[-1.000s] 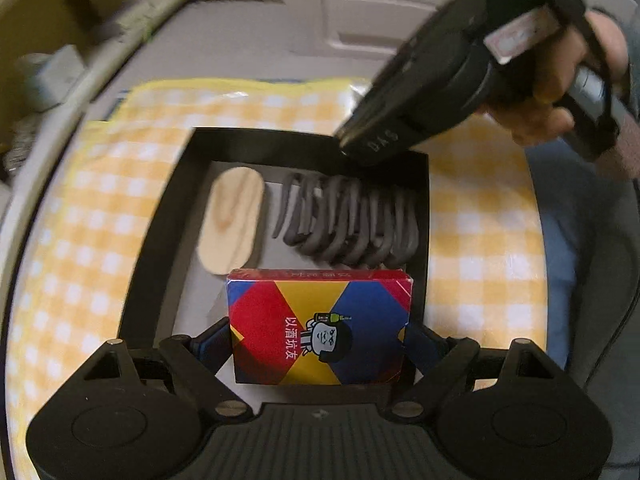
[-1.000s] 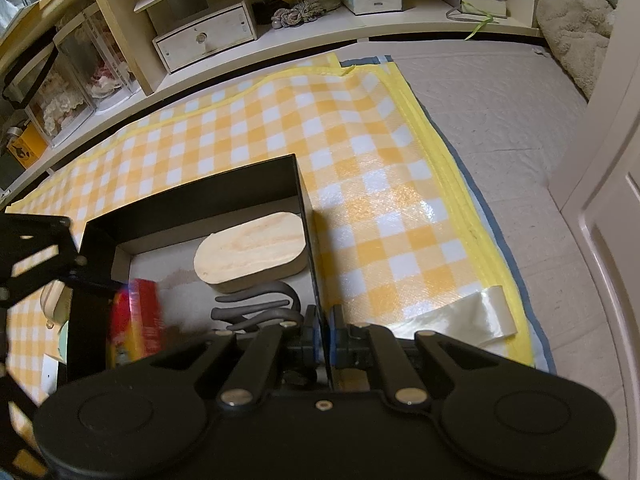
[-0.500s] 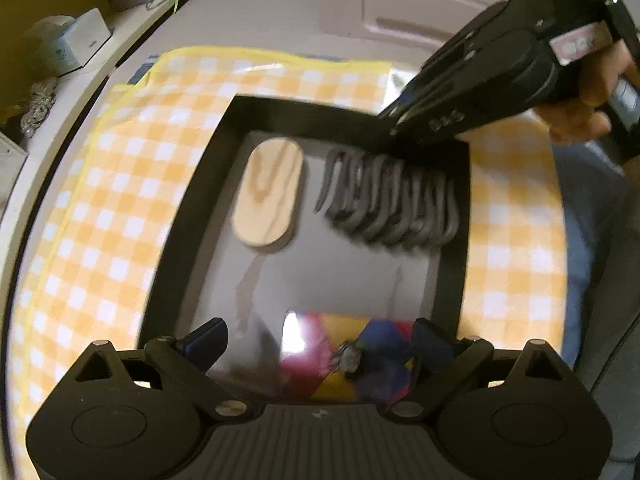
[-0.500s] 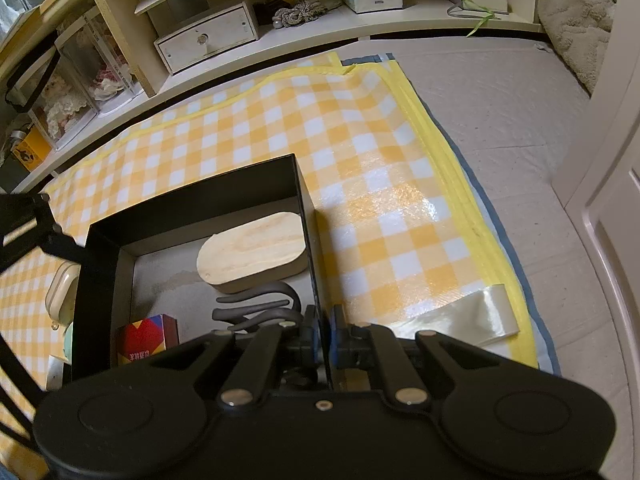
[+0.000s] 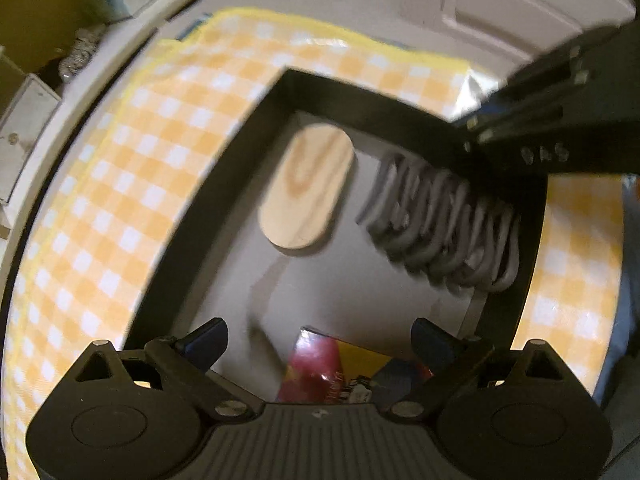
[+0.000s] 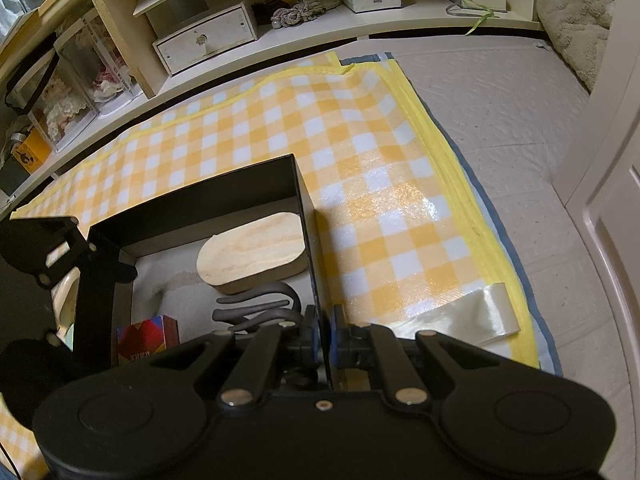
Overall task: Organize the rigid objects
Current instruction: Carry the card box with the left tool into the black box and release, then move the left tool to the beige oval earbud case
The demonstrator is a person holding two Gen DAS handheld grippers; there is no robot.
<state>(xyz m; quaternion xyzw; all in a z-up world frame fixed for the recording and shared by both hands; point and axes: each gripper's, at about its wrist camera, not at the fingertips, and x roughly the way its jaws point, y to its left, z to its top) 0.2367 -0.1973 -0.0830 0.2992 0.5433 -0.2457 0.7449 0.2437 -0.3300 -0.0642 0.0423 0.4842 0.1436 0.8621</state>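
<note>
In the left wrist view, the left gripper point(image 5: 318, 344) hangs over the near end of the black tray point(image 5: 192, 216) with its jaws spread wide and nothing pressed between the pads. The log's motion fits what shows here: the jaws have just been opening, and the card box point(image 5: 344, 372) lies free on the tray floor below them, partly hidden by the gripper body. Further in, the oval wooden block point(image 5: 306, 194) lies flat near the far wall, and the grey wire rack point(image 5: 444, 222) sits just beside it, towards the right wall. The right gripper point(image 5: 468, 146) enters from the upper right and meets the tray's far right rim. The picture is blurred, so fine contact cannot be judged.

In the right wrist view, the right gripper point(image 6: 324, 338) is closed on the thin wall of the black tray point(image 6: 304, 200), its blue pads point(image 6: 338, 334) pinching the rim from either side. The wooden block point(image 6: 252, 252), the wire rack point(image 6: 260, 308) and the card box point(image 6: 146, 340) all lie inside, on the yellow checked cloth point(image 6: 380, 208).

The risk appears to lie in withdrawal. If the left gripper lifts off at a slant, a finger could catch the card box and tip or drag it. If the right grip pulls on the rim, the tray may slide on the glossy cloth and jostle its contents.
</note>
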